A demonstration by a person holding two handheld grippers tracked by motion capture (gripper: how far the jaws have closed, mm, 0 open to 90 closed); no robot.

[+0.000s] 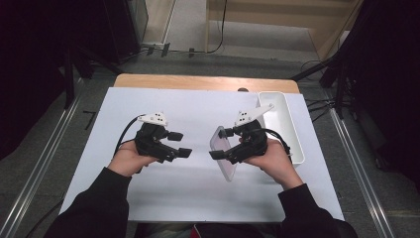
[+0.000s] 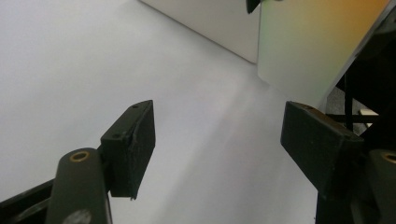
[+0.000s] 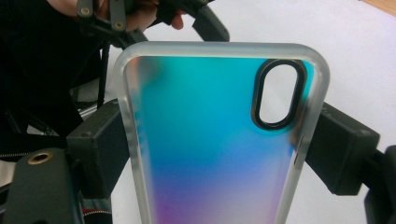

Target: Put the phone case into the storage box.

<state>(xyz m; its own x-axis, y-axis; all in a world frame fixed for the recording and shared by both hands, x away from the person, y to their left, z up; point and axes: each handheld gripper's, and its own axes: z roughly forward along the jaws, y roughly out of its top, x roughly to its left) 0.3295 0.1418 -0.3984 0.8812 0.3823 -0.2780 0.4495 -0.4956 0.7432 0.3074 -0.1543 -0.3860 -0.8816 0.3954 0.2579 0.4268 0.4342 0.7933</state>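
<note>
black sleeves [image 1: 94, 208], black grippers with brass-coloured screws, trailing cables

The iridescent translucent phone case [image 3: 210, 140] runs off the bottom edge in the right gripper view, its lower end unseen. In the high view, the right tongs [image 1: 221, 144] cover part of it, and the white rectangular tray's [image 1: 287, 124] contents are too small to tell.

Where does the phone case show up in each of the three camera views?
High view: the phone case sits right of centre, clamped in the right gripper.
Left gripper view: its pale back fills the upper right corner.
Right gripper view: it stands in the middle, pinched by both jaws, camera hole at the upper right.
Shared landmark: the white table sheet, also seen behind the case in both gripper views.
</note>
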